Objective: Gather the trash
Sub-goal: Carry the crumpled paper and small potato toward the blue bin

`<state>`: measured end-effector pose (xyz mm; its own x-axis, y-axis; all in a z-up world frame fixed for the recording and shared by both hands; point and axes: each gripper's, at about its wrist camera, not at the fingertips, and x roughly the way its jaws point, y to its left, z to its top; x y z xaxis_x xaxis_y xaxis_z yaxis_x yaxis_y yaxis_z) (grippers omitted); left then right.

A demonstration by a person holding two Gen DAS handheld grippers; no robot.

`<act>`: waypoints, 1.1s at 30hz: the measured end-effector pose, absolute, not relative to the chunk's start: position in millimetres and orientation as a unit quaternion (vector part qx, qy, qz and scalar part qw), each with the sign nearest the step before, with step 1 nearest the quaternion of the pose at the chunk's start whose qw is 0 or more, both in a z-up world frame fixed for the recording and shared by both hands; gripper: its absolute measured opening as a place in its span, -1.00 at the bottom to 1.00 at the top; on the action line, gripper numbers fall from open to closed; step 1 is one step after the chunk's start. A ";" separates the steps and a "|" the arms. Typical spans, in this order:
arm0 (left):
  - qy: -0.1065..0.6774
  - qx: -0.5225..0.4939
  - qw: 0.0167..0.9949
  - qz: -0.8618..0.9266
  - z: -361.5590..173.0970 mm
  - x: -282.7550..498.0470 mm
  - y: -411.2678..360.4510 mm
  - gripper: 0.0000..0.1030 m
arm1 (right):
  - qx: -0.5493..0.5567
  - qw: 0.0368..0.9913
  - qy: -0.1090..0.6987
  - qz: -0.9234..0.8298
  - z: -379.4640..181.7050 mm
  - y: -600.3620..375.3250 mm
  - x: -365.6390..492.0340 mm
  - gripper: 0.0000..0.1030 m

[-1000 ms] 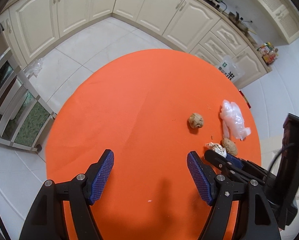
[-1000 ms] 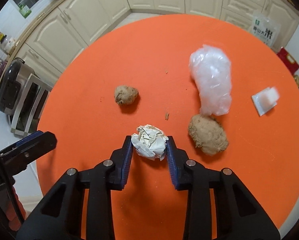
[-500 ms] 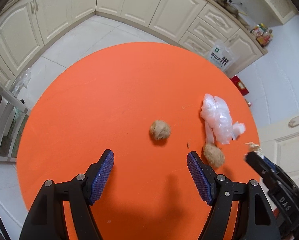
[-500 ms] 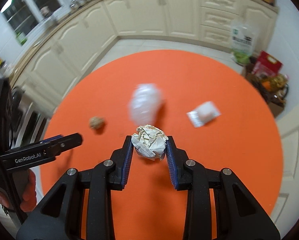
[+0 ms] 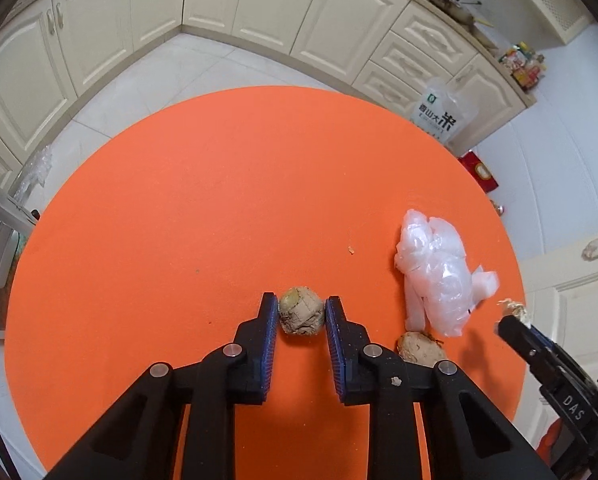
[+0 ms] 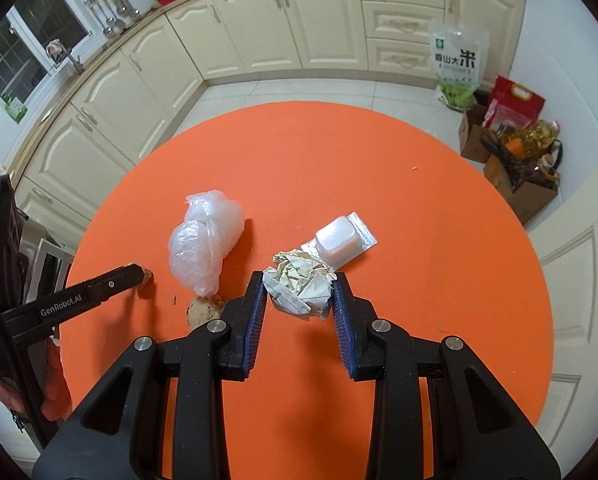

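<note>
Two hand-held grippers are busy over the round orange worktop (image 5: 179, 220). The left hand-held gripper (image 5: 301, 314) has just been closing, and its blue pads now sit tight on both sides of a small brown lump (image 5: 301, 316) that rests on the worktop. The lump looks dry and crumbly, so I think a hard squeeze could break bits off, and a soft one could let it roll away. Next to it, to the right, lie a second brown lump (image 5: 421, 347) and a crinkly clear plastic bag (image 5: 435, 276). The bag looks light and floppy, so a bump could push it off the edge. The right hand-held gripper (image 6: 299, 292) is narrow and holds a crumpled white paper ball (image 6: 301, 286) up off the worktop. The ball could slip out if the grip loosens. Just behind it lies a small white blister pack (image 6: 339, 240).
</note>
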<state>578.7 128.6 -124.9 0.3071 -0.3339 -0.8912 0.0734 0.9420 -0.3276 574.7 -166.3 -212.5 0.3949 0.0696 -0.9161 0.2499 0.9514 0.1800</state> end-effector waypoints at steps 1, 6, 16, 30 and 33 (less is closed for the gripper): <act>0.574 -0.110 0.801 -0.129 -125.2 577.0 126.6 -0.62 | 0.145 0.822 0.548 -0.054 -212.9 -163.5 572.7 -0.40; 0.564 -0.100 0.807 -0.140 -114.8 560.4 114.1 -0.62 | 0.150 0.823 0.545 -0.054 -209.1 -164.1 564.0 -0.40; 0.528 -0.071 0.826 -0.185 -75.5 498.3 65.9 -0.62 | 0.161 0.840 0.512 -0.079 -174.3 -188.1 508.2 -0.40; 0.523 0.022 0.794 -0.308 -69.8 385.5 -76.8 -0.61 | 0.191 0.842 0.467 -0.188 -135.4 -269.8 349.3 -0.40; 0.524 0.042 0.785 -0.328 -72.3 368.0 -107.7 -0.61 | 0.203 0.837 0.462 -0.211 -136.3 -288.7 319.2 -0.40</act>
<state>368.0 -107.7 -72.3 0.2366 -0.4715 -0.8495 0.5587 0.7814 -0.2781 319.2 -288.8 -136.3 0.4849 -0.1651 -0.8588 0.5402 0.8289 0.1456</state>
